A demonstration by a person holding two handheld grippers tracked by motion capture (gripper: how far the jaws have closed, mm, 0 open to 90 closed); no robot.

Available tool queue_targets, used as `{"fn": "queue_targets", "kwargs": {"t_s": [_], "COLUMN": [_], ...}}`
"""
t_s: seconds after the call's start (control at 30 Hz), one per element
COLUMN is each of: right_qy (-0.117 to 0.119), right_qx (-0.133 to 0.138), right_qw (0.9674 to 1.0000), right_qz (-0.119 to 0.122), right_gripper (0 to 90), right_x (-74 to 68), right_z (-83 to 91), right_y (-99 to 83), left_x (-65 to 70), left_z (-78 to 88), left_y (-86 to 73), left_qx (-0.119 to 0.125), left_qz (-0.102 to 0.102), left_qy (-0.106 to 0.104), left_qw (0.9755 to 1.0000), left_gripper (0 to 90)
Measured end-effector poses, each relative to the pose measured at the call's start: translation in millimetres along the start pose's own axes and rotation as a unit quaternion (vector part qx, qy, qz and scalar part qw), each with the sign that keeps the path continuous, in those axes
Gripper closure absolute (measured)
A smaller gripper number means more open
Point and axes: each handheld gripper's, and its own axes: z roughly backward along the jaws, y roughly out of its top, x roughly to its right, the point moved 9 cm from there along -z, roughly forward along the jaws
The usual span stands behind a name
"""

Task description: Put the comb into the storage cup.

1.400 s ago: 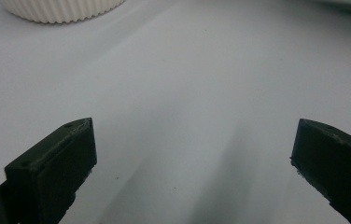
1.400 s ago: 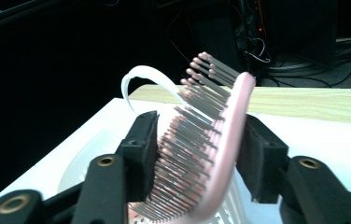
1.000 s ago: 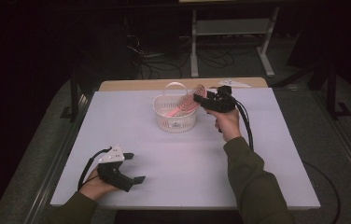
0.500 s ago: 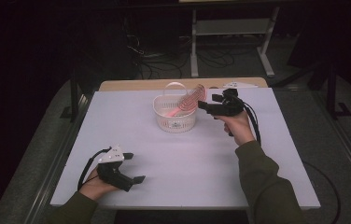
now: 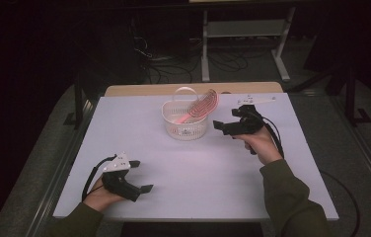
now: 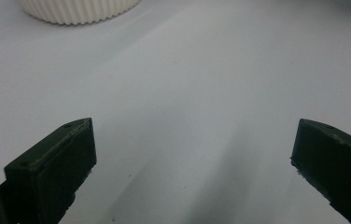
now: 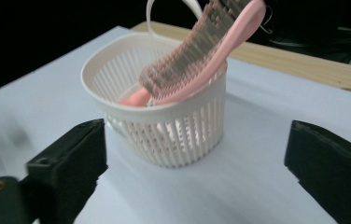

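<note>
A pink hairbrush [image 5: 199,109] [image 7: 197,60] leans in a white slatted basket [image 5: 185,123] [image 7: 164,126] at the table's far middle, its head sticking out over the rim. My right gripper [image 5: 218,125] [image 7: 194,154] hovers just right of the basket, pointing at it; its jaws have just been opening and stand wide with nothing between them. My left gripper [image 5: 143,188] [image 6: 192,158] rests low at the front left of the white table [image 5: 198,173], open and empty.
The basket has a looped white handle [image 5: 184,92] at its back. A wooden strip [image 5: 139,90] borders the table's far edge. A white rack and cables [image 5: 242,29] stand on the dark floor beyond. Bare tabletop [image 6: 187,84] lies between the grippers.
My right gripper let go of the hairbrush, which now leans in the basket, and has drawn back to the right with its jaws opened. The left gripper has stayed put.
</note>
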Motion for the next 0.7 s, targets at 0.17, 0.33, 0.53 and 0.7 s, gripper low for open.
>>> {"fn": "queue_targets", "kwargs": {"t_s": [0.17, 0.33, 0.53, 0.7], "right_qy": [-0.004, -0.007, -0.006, -0.001], "right_qx": [-0.021, -0.032, -0.042, -0.051], "right_qw": [0.9996, 0.9991, 0.9987, 0.9981], "right_qz": [0.019, 0.027, 0.027, 0.034], "right_gripper": [0.7, 0.3, 0.1, 0.0], "right_x": [-4.7, -8.0, -10.6, -16.5], "right_z": [4.2, 7.0, 10.5, 16.6], "right_y": [-13.2, -28.5, -48.2, -60.3], "left_x": [-0.8, -1.0, -1.1, -0.8], "left_z": [-0.9, -0.9, -0.9, -0.7], "left_y": [-0.1, -0.5, -0.1, 0.6], "left_qx": [0.001, 0.0, 0.0, 0.001], "left_qz": [0.004, 0.003, 0.002, 0.001], "left_qy": [-0.001, -0.001, -0.001, -0.001], "left_qw": [1.0, 1.0, 1.0, 1.0], "left_gripper": [0.0, 0.0, 0.0, 0.0]}}
